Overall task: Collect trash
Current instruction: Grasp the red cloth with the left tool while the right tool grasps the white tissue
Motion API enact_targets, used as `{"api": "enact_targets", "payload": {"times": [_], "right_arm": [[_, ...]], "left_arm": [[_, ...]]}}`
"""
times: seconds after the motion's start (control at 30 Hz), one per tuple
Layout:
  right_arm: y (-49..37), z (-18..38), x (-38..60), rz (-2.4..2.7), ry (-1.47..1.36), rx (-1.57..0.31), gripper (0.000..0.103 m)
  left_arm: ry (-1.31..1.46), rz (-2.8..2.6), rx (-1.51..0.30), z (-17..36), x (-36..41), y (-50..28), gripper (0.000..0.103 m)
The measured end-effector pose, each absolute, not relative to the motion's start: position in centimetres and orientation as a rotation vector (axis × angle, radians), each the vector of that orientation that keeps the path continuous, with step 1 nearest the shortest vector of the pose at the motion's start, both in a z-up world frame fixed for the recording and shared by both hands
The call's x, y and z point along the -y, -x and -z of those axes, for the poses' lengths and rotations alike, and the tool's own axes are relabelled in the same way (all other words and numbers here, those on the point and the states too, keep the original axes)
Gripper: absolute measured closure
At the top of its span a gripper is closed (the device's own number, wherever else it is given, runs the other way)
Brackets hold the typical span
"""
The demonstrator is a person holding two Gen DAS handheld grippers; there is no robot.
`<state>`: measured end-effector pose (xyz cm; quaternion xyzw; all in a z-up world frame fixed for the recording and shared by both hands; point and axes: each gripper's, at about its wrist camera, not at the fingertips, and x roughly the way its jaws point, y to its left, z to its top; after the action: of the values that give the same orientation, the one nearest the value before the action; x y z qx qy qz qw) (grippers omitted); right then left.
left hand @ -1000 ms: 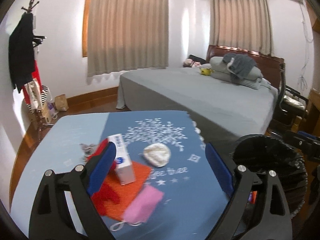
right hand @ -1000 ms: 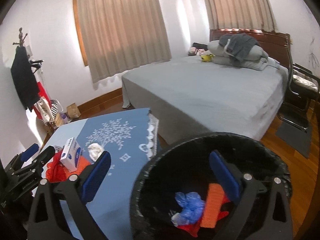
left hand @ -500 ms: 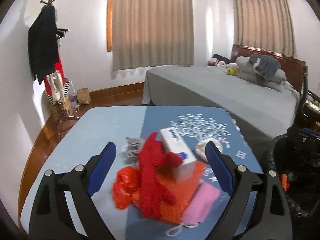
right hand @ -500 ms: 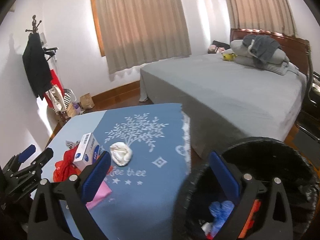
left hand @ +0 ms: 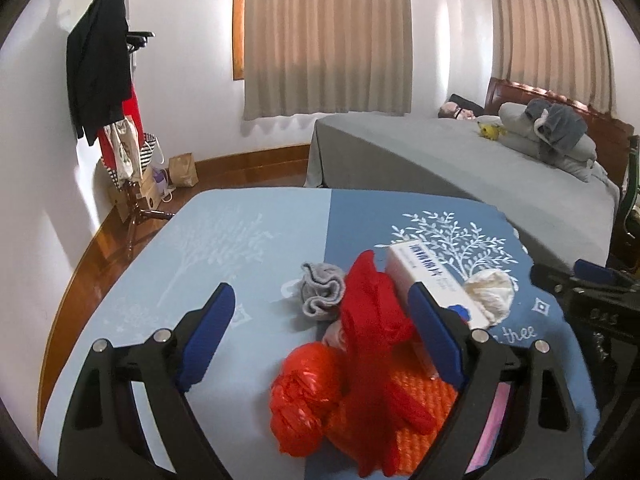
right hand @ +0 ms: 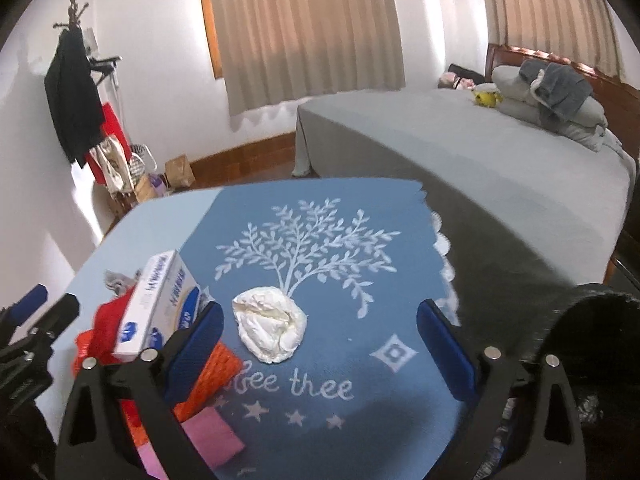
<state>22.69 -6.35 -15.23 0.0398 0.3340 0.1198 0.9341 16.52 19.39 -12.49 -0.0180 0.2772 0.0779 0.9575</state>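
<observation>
Since the crumpled white tissue (right hand: 270, 328) beside the medicine box (right hand: 158, 308) is soft and light, pinch its middle; both the right tongs (right hand: 318, 340) and the left tongs (left hand: 320, 332) gape wide, empty.

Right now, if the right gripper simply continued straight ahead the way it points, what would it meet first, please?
Most likely the crumpled white tissue: it lies on the blue tablecloth just ahead of the open right gripper, slightly toward its left finger. Depth is hard to judge here, so it might meet the cloth first.
</observation>
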Motion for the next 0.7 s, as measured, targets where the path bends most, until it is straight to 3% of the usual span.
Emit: {"api": "enact_targets", "payload": {"times": [0.43, 0.5, 0.6, 0.67, 0.7], "right_arm": [[-25.0, 17.9, 3.5, -0.315, -0.038, -0.774, 0.021], [-25.1, 18.4, 3.1, -0.327, -0.03, -0.791, 0.026], [-25.3, 18.9, 2.9, -0.364, -0.034, -0.827, 0.042], [-25.3, 19.0, 2.7, -0.395, -0.037, -0.842, 0.06], [-25.3, 19.1, 2.7, -0.407, -0.039, -0.846, 0.061]], "left_arm": [[0.064, -0.143, -0.589, 14.0, -20.0, -17.5, 0.019], [0.065, -0.138, -0.593, 14.2, -20.0, -17.6, 0.02], [0.068, -0.128, -0.599, 14.4, -20.0, -17.7, 0.02], [0.065, -0.12, -0.603, 14.5, -19.8, -17.9, 0.021], [0.065, -0.115, -0.606, 14.5, -19.7, -18.1, 0.022]]}}
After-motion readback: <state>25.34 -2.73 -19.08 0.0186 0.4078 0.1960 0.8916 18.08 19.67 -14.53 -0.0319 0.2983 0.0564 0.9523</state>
